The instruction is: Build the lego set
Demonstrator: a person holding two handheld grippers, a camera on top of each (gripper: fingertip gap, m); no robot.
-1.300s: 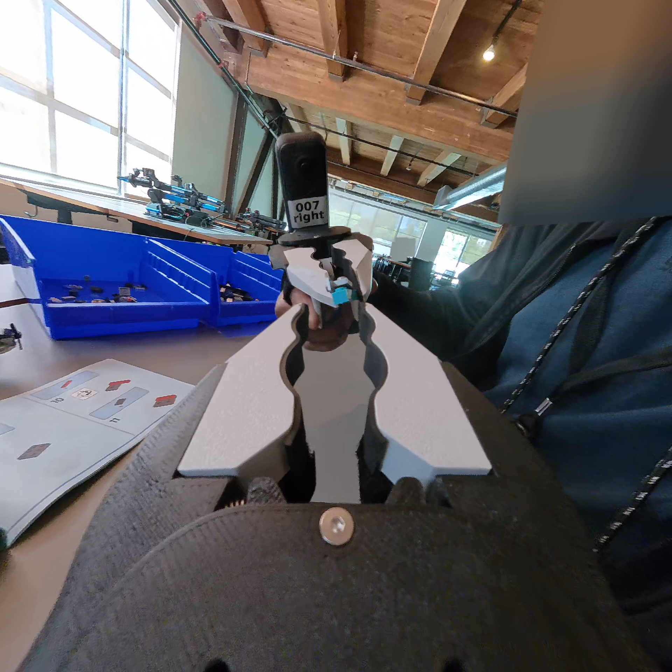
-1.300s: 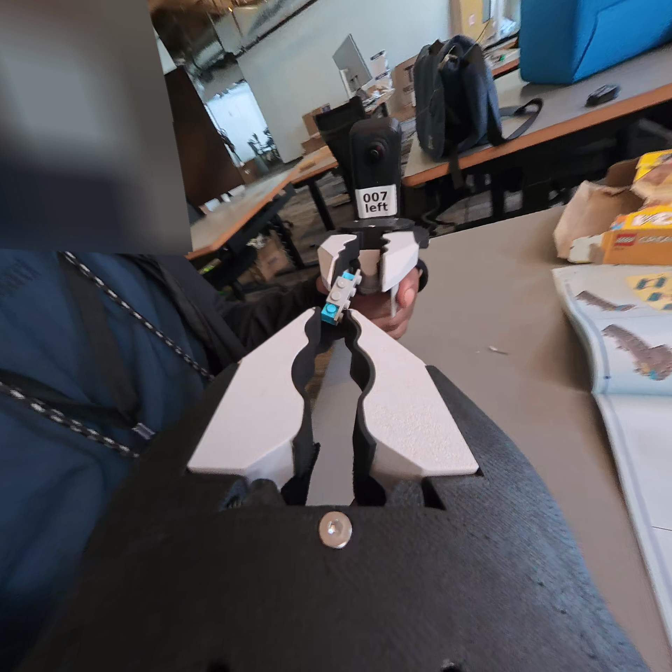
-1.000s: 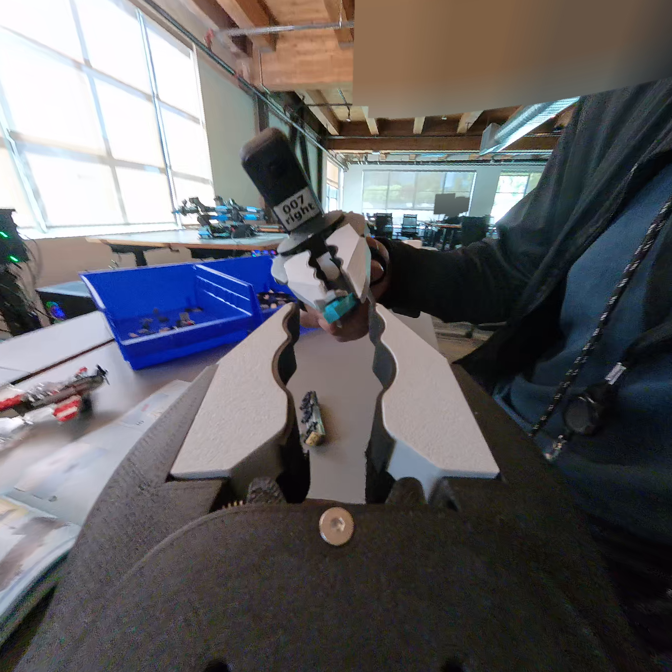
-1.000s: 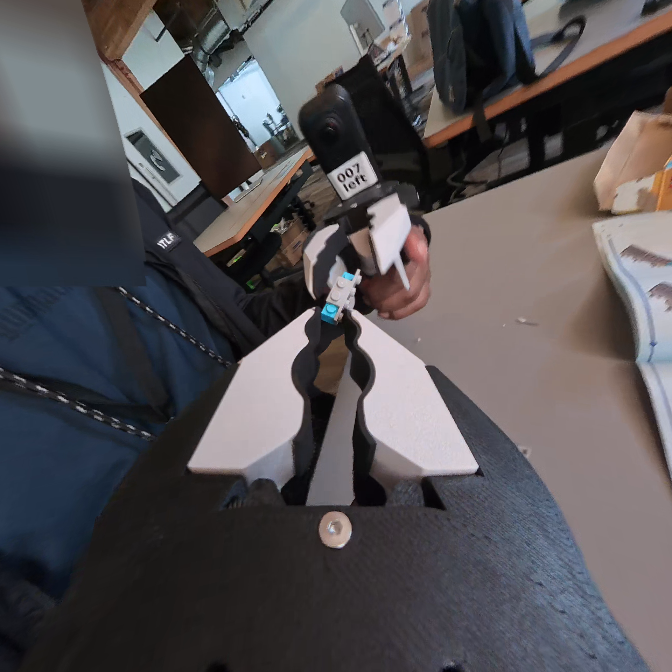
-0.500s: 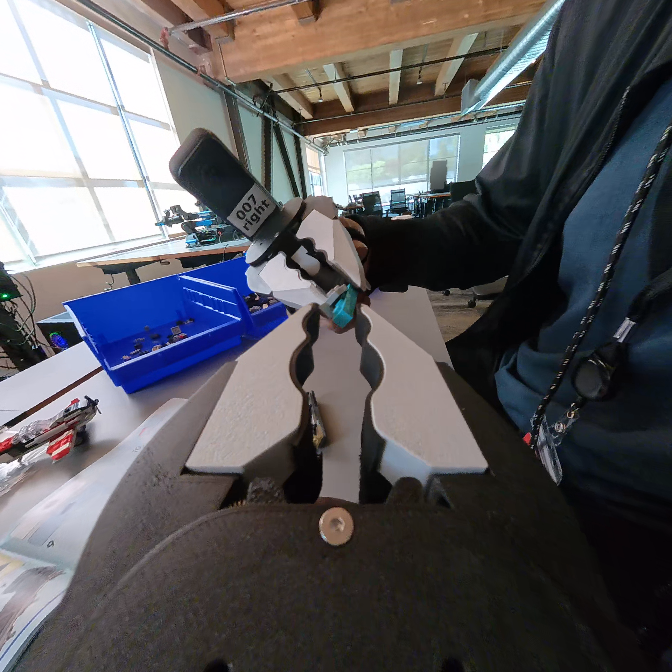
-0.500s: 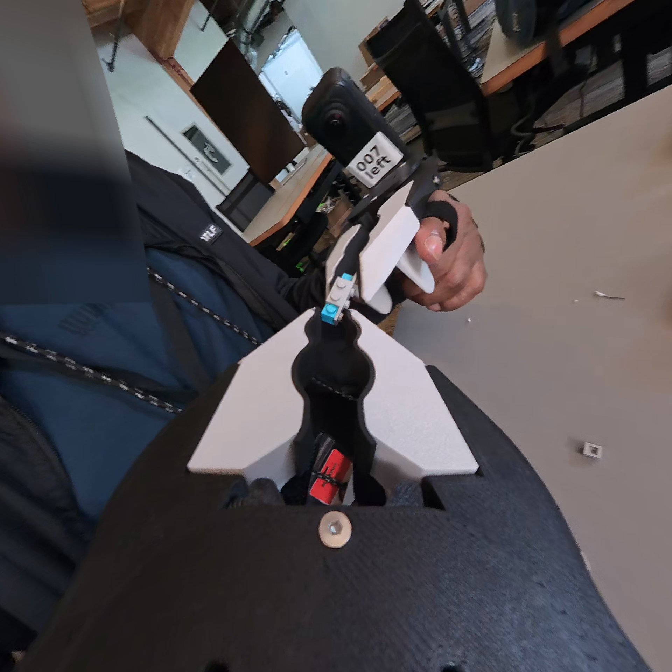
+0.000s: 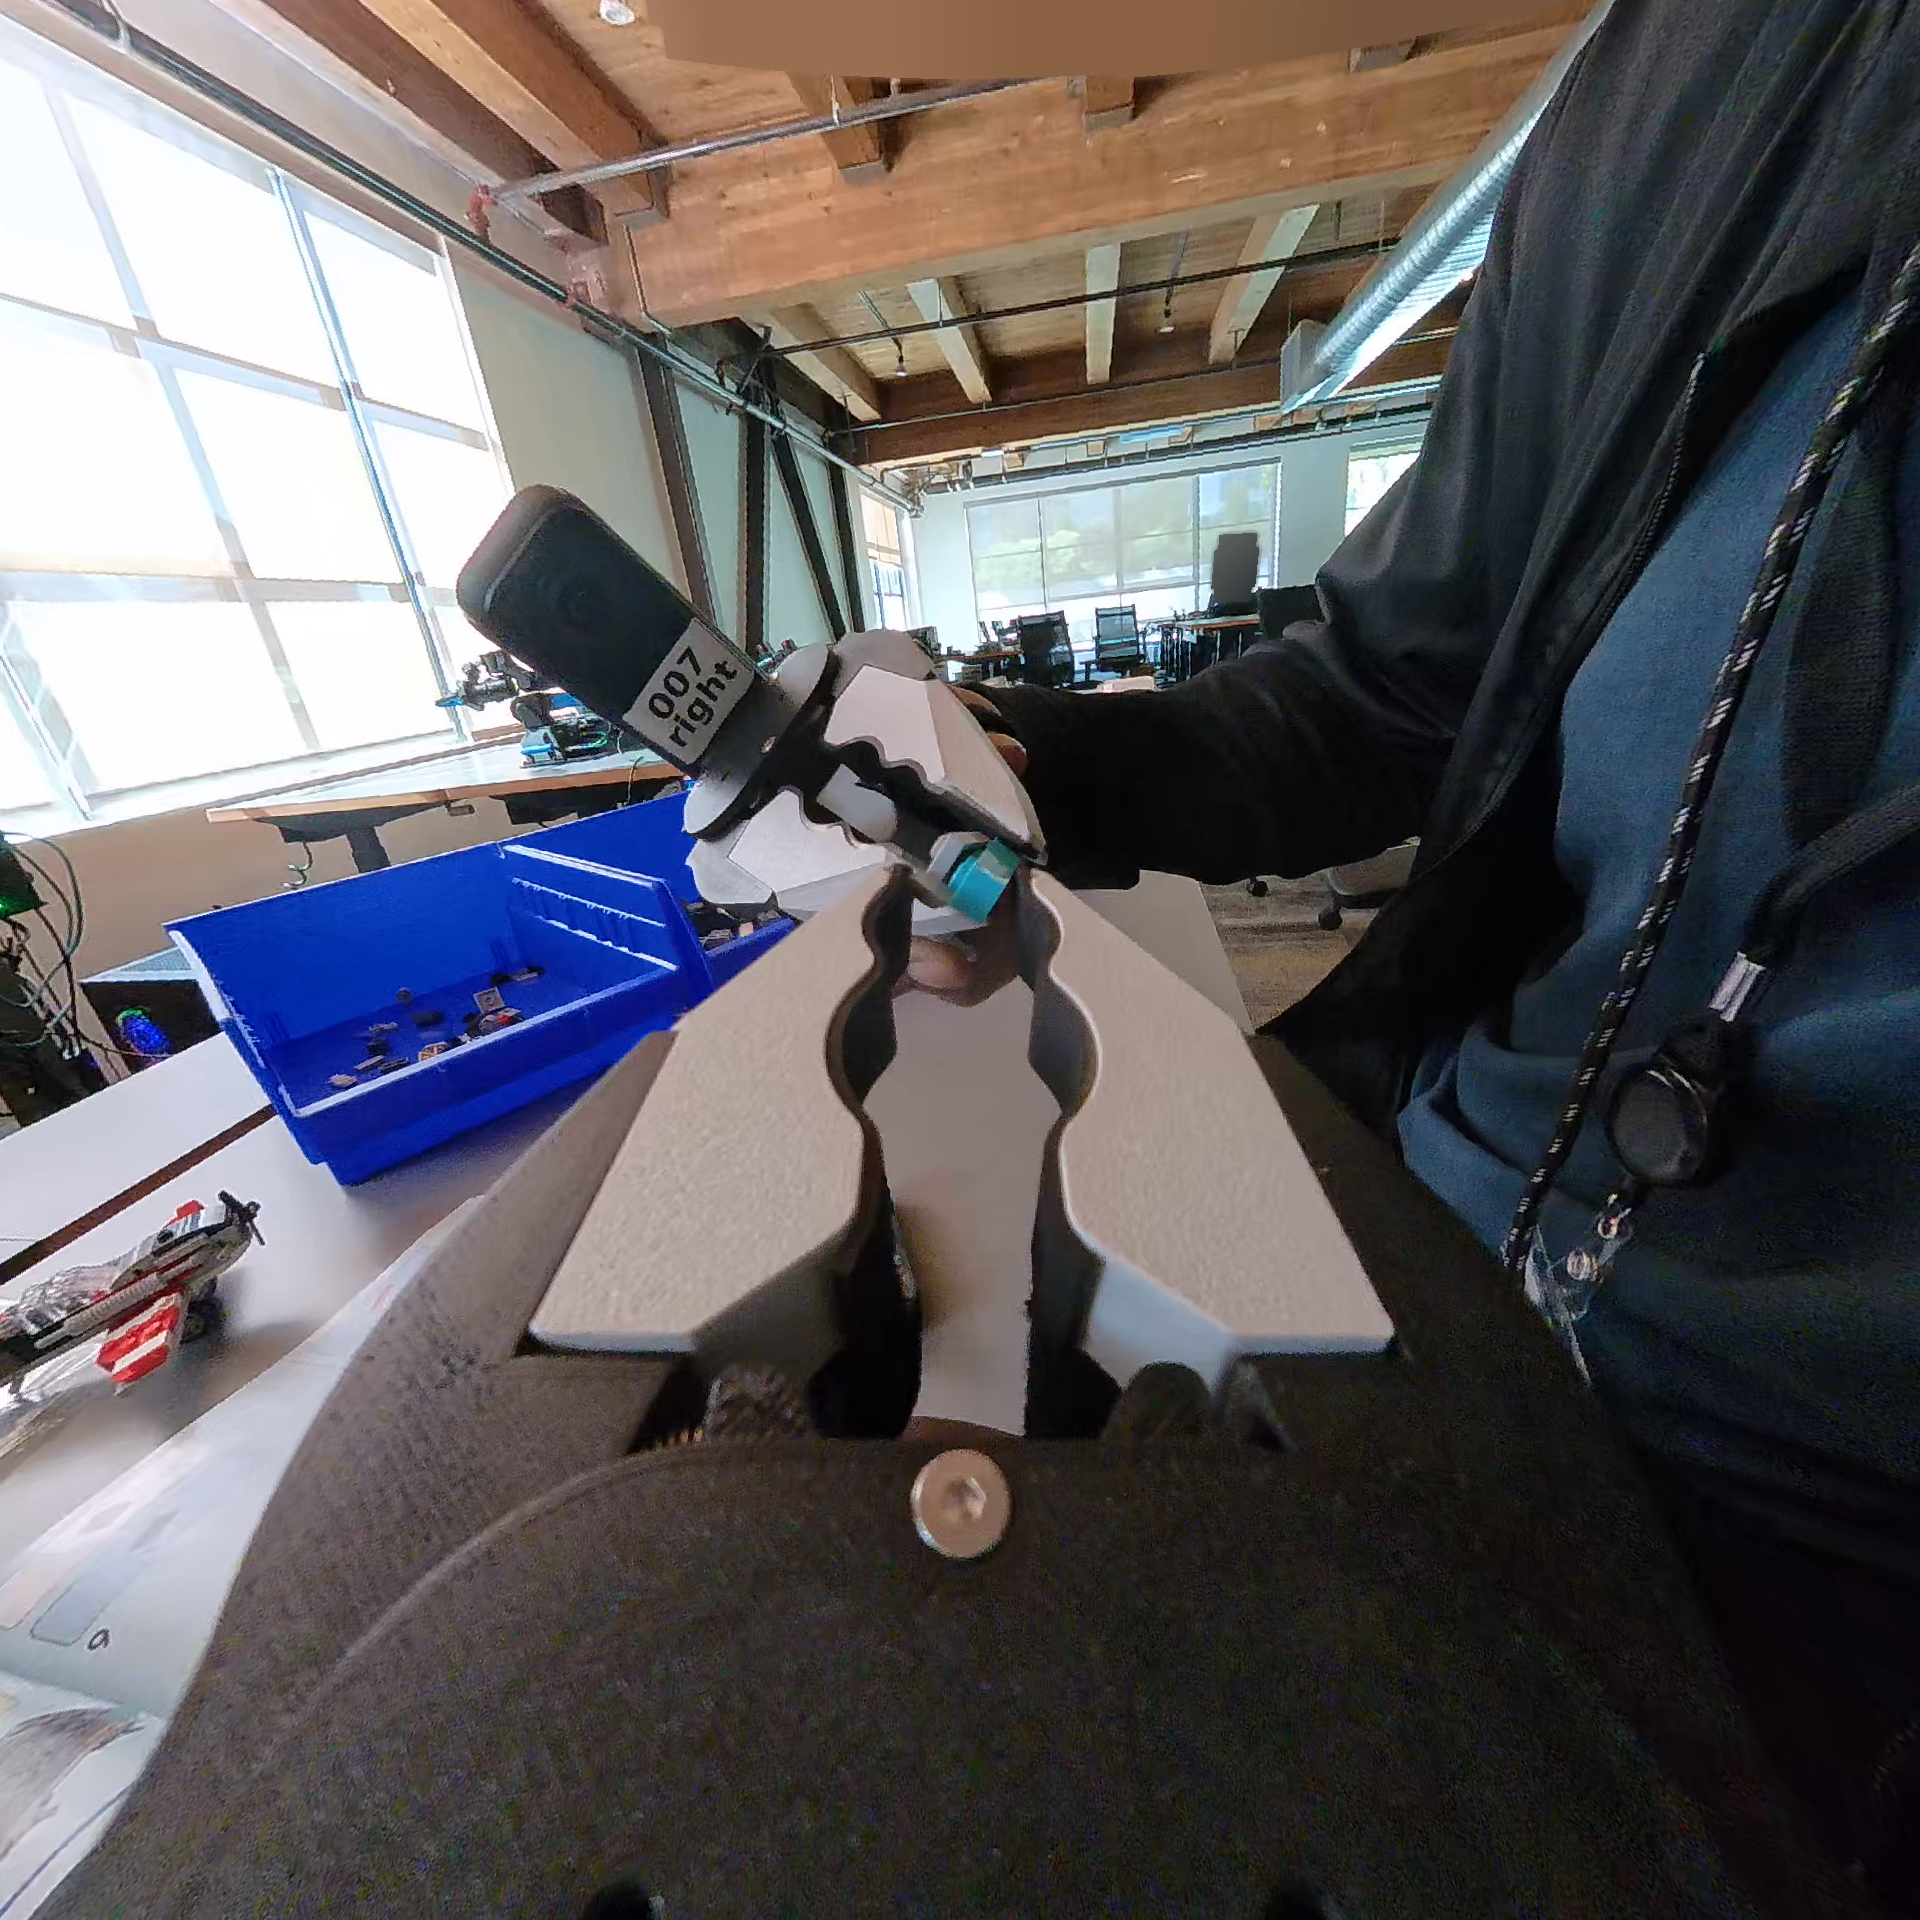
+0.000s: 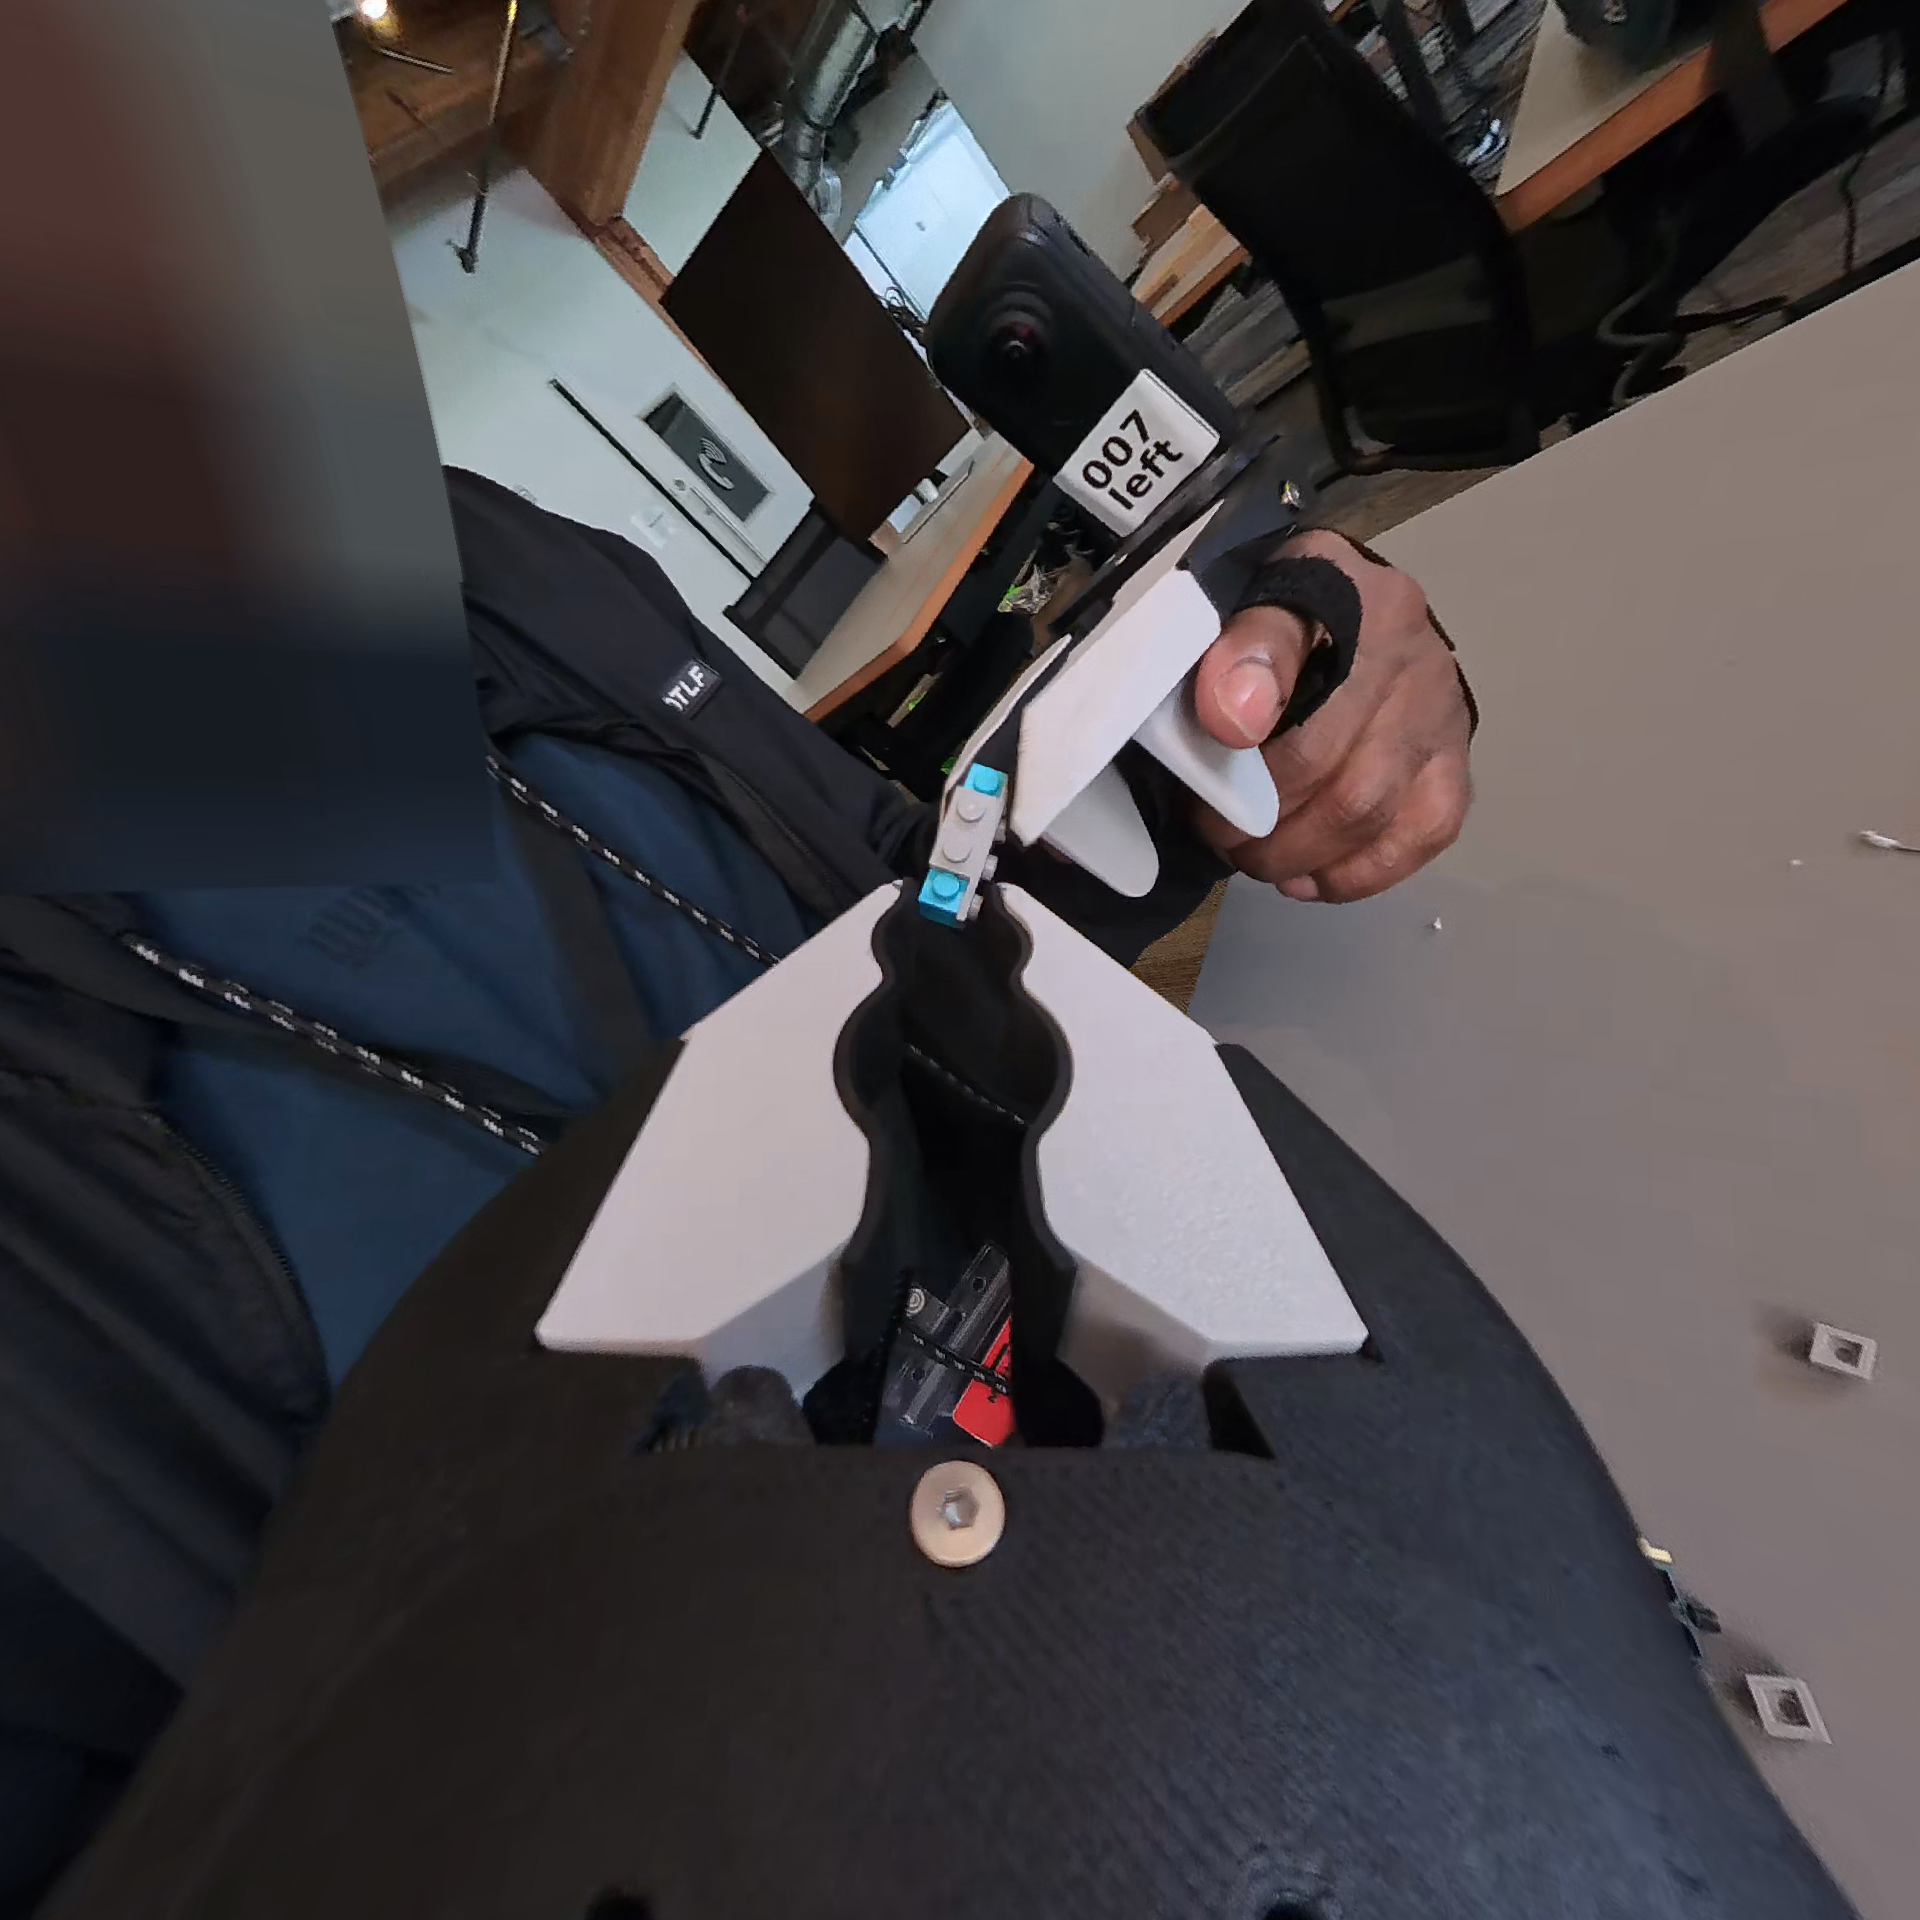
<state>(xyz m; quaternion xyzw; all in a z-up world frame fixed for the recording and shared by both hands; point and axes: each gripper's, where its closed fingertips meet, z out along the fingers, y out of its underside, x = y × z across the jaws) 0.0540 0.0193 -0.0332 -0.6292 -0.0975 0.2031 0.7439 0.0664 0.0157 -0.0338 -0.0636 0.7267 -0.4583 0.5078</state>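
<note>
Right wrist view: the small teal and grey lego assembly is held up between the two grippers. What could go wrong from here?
1. The right gripper pinches only the lower teal end of the lego assembly; a push from the left gripper could lever it loose.
2. It is held in front of the person's jacket, seemingly off the table edge, so a dropped piece might fall to the floor.
3. Pressing the thin stack sideways may split it.

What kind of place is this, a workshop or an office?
Probably an open-plan office used as a workshop or lab. It has exposed timber ceiling beams, big windows and rows of desks with office chairs. On the near table, a blue parts bin holds small toy bricks.
</note>
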